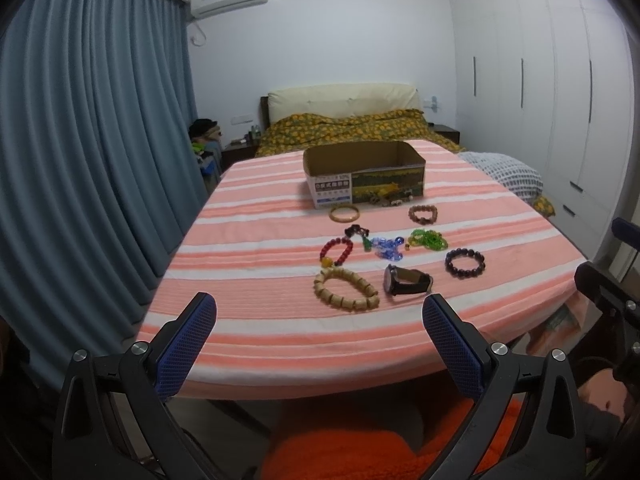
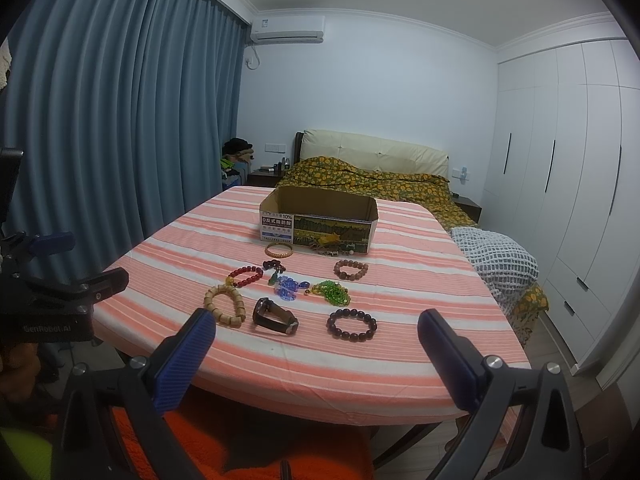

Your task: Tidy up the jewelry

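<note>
Jewelry lies loose on the striped pink cloth of the bench (image 1: 256, 248), before an open cardboard box (image 1: 362, 172). Nearest pieces: a pale wooden bead bracelet (image 1: 346, 289) and a dark-strapped wristwatch (image 1: 406, 280). Judged light, limp, apt to roll; pinch across the strand or strap. Left gripper (image 1: 319, 312) and right gripper (image 2: 316, 328) hover short of them, jaws wide apart, empty.

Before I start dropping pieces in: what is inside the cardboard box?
Only bare inner walls of the cardboard box show; its floor is hidden by the front wall, so contents are unknown. Small pieces lie outside against its front.
</note>
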A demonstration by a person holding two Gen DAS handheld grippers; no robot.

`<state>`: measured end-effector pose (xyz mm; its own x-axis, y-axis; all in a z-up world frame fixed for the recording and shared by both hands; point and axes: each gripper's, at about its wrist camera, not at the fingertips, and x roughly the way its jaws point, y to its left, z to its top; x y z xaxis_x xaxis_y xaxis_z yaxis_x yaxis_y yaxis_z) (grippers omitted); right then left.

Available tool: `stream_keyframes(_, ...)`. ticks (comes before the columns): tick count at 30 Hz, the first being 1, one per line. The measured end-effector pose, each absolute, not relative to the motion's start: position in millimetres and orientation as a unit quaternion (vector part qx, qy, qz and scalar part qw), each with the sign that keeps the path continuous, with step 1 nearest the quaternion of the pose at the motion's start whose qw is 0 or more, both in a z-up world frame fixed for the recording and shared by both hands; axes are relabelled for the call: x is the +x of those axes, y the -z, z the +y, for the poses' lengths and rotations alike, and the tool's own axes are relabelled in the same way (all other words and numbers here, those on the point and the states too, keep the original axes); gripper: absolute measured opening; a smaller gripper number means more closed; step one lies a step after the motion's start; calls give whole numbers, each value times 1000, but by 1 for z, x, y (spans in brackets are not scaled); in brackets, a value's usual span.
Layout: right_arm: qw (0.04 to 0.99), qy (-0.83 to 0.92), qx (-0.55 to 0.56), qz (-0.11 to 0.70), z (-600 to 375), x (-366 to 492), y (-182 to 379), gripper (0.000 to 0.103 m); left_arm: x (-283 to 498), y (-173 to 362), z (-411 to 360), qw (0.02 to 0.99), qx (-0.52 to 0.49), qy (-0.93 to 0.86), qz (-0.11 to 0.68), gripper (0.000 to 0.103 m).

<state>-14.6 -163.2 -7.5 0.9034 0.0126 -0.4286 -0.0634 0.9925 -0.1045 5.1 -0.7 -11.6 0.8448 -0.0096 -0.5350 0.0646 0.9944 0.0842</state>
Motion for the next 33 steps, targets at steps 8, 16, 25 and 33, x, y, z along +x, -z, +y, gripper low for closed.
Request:
stream_keyframes(8,974,-19,-58,219,-163,-15,8,103,5,11,-1,959,51,20,279,103)
stream_keyframes(16,974,-19,-58,219,-163,-15,8,103,4,8,0,960,52,17,276,103)
stream_keyframes(25,974,-20,-60,218,-163,-15,7,103,6,10,1,958,48,14,283,103)
stream_keyframes(33,974,-20,-60,217,-163,-16,7,103,9,12,3,956,44,18,288,103)
